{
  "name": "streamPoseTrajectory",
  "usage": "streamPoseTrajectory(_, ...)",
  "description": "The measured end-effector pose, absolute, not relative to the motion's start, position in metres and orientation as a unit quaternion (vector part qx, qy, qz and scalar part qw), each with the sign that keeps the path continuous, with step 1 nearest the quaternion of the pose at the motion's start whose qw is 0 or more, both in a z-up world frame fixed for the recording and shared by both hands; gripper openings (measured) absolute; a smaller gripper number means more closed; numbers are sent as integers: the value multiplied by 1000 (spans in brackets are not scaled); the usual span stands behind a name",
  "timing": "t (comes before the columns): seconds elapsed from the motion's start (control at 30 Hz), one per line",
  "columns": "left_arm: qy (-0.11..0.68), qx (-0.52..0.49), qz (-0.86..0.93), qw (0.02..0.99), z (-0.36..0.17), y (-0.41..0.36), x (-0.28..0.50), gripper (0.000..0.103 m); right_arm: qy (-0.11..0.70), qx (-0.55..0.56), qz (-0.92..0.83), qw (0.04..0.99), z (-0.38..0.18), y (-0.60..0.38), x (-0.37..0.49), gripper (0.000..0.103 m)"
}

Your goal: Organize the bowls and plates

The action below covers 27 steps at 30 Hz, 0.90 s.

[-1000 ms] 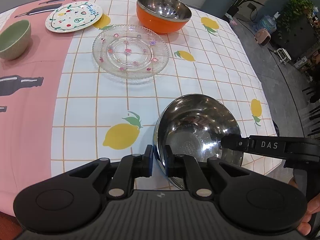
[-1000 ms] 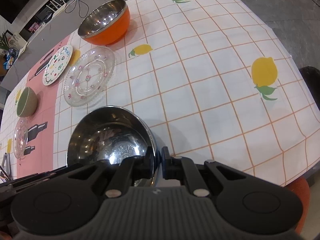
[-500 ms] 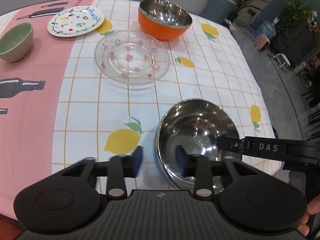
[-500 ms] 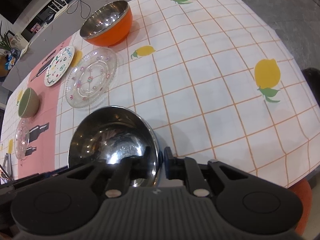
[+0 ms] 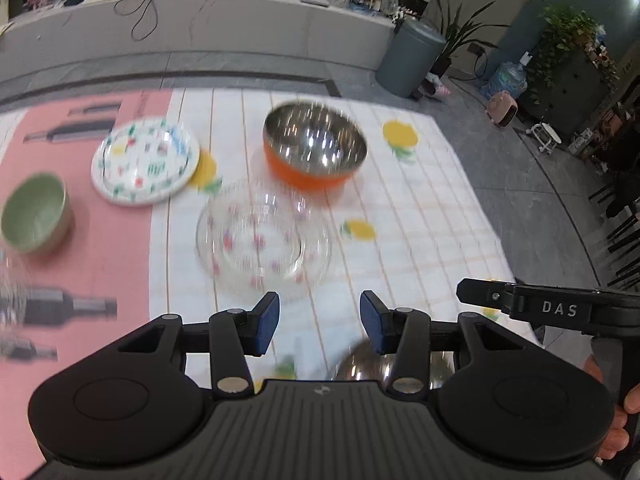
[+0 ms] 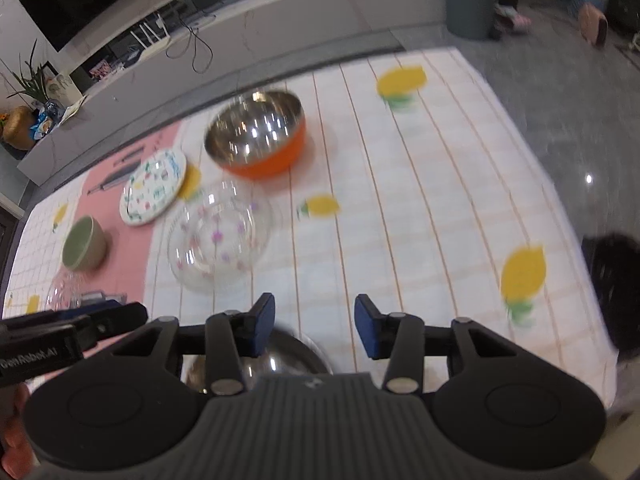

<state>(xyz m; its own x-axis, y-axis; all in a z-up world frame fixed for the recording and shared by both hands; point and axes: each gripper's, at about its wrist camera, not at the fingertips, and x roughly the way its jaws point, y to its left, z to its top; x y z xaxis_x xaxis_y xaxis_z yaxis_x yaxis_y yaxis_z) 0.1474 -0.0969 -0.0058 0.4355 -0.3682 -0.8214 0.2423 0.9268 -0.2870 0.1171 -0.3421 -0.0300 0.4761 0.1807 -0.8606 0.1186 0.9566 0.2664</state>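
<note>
A steel bowl (image 5: pixel 362 362) (image 6: pixel 288 354) rests on the table's near edge, mostly hidden below both grippers. My left gripper (image 5: pixel 319 322) hangs above it, jaws opening with nothing between them. My right gripper (image 6: pixel 315 324) is likewise above the bowl, jaws opening and empty. Farther off stand an orange bowl with a steel lining (image 5: pixel 314 148) (image 6: pixel 256 136), a clear glass plate with pink flowers (image 5: pixel 262 238) (image 6: pixel 220 236), a white patterned plate (image 5: pixel 145 160) (image 6: pixel 154 186) and a green bowl (image 5: pixel 34 212) (image 6: pixel 82 244).
The table (image 6: pixel 432 216) wears a lemon-print cloth and a pink strip at the left. A second clear glass dish (image 6: pixel 66 294) lies at the left edge. A grey bin (image 5: pixel 410 58) and plants stand on the floor beyond. A hand (image 5: pixel 612 436) grips the right tool.
Both grippers let go of the steel bowl's rim, opened their jaws and rose away from it. The bowl stayed on the table and slid out of sight toward the bottom of both views.
</note>
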Motion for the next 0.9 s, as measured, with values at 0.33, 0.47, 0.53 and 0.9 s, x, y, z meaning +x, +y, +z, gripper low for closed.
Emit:
streamPoseTrajectory(0.33,490,-48,-179,852,2,-106,231,52,502,130,30,855,-4,-331,205,44)
streamPoseTrajectory(0.47,498,-52,-169,849,-12,-107,267,52,518,136,24,844,-14,-330,245,44)
streamPoseTrajectory(0.53,508,-61,-166,843,-21,-106,283,52,526,135,18,839,-21,-329,265,44)
streamPoseTrajectory(0.9,554,-93,-138,816,-75,-114,349,52,566,153,0,810,-75,-323,342,35)
